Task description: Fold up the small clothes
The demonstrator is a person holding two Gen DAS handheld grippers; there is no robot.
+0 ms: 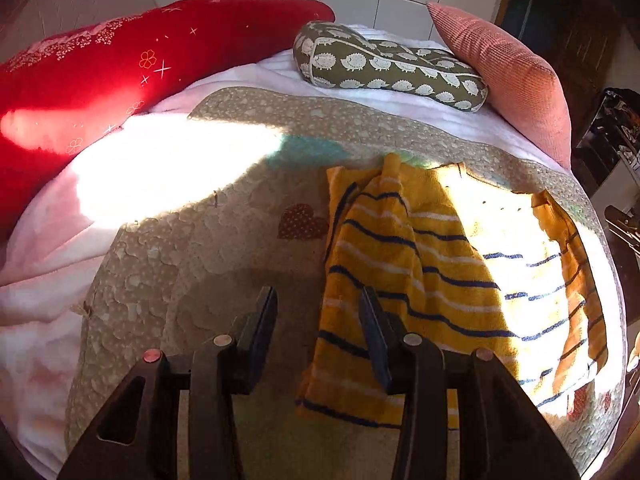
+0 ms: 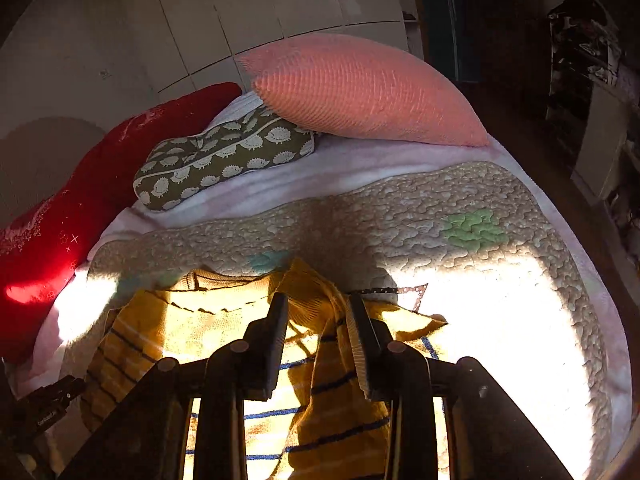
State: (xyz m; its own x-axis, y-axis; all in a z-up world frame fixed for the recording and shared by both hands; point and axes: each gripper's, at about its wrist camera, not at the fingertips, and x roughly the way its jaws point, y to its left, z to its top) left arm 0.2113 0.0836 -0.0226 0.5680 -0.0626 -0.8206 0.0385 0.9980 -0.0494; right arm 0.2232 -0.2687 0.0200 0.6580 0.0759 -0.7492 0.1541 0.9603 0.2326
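1. Yellow striped garment (image 1: 404, 264) lies spread on the quilt (image 1: 168, 240); one sleeve is folded in over the body, the far sleeve lies out to the side.
2. Our left gripper (image 1: 318, 300) hovers at the garment's near-left edge. Jaws apart, nothing between them; one finger is over bare quilt, the other over the striped fabric. Contact w/ cloth: can't tell.
3. Our right gripper (image 2: 318, 304) is over the garment's other side (image 2: 224, 320). A bunched sleeve fold rises between its fingers and drapes along one pad. Jaws are partway apart w/ a visible gap at the other pad, so not clamped.
4. Both grippers pitch steeply down toward the bed. A bit of the left tool shows low at the edge of the right wrist view.
5. Surface: beige quilted cover w/ heart (image 1: 302, 222) and green patches, over a pale pink blanket (image 1: 36, 264). Hard sun patches blow out parts of the quilt and garment.
6. Far end: red cushion (image 1: 100, 76), hedgehog-print pillow (image 1: 384, 64), salmon ribbed pillow (image 2: 360, 92). White glossy panels behind, dark shelving off to one side.
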